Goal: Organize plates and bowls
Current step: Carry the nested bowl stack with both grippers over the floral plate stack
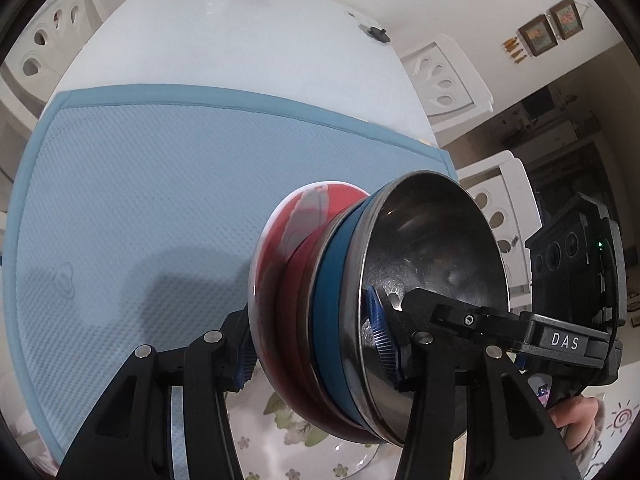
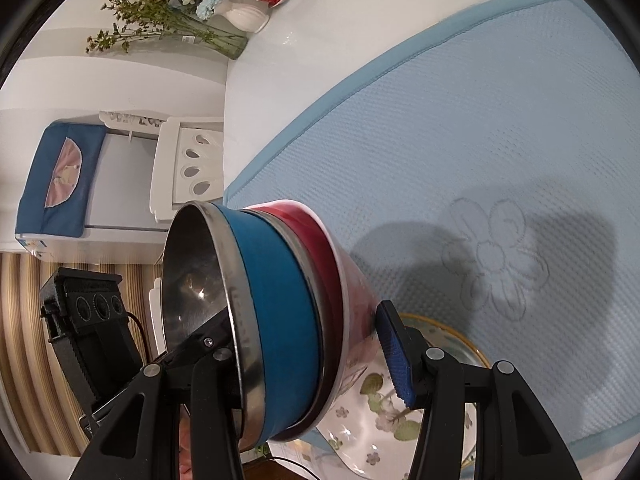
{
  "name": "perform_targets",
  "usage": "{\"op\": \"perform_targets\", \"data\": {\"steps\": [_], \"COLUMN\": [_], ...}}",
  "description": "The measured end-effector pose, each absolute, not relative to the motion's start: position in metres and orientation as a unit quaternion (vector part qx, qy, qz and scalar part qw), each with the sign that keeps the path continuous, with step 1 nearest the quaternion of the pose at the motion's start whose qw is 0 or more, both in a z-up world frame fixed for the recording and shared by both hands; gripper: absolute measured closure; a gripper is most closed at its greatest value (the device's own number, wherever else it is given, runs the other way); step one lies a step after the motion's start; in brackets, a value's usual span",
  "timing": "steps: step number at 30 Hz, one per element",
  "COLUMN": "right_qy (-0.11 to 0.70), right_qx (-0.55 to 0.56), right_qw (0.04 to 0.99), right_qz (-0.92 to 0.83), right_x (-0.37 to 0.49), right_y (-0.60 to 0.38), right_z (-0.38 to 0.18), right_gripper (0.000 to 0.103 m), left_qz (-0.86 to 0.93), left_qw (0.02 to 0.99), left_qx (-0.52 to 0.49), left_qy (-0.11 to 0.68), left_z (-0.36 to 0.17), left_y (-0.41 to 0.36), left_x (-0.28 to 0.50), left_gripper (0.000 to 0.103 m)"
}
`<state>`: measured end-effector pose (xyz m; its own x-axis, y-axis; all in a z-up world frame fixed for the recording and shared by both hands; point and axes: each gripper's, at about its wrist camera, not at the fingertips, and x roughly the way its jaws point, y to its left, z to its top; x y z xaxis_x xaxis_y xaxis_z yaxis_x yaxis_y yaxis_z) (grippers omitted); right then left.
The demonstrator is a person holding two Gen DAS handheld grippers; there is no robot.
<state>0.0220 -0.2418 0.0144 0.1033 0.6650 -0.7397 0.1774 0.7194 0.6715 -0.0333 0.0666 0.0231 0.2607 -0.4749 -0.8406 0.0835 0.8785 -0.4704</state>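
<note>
A tilted stack of nested bowls (image 1: 320,300) is clamped between both grippers (image 1: 316,344) (image 2: 308,344); flowers (image 2: 160,12) are shown only by the right view.

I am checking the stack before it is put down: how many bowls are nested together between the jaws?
3: a steel bowl innermost, a blue bowl around it, a red bowl outermost. Another could hide between them.

The left tongs (image 1: 316,344) are matte black, built of angular linkage arms joined by round silver pivot pins, with ribbed blue pads (image 1: 382,326) on the fingers. The right tongs (image 2: 304,354) match them, and their body carries a white "DAS" label, a green light and 3 round recesses.
</note>
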Motion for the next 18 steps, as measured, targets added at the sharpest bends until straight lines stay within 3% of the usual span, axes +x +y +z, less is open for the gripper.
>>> {"op": "perform_targets", "data": {"steps": [18], "right_qy": [0.641], "right_qx": [0.31], "right_qw": [0.679], "right_qz": [0.179], "right_x": [-0.027], "right_y": [-0.244], "right_z": [0.031], "right_gripper": [0.053], "left_qz": [-0.2], "left_qw": [0.781], "left_qx": [-0.161], "left_qy": [0.569], "left_z": [0.031], "left_y": [0.062], "left_x": [-0.09], "left_gripper": [0.057]}}
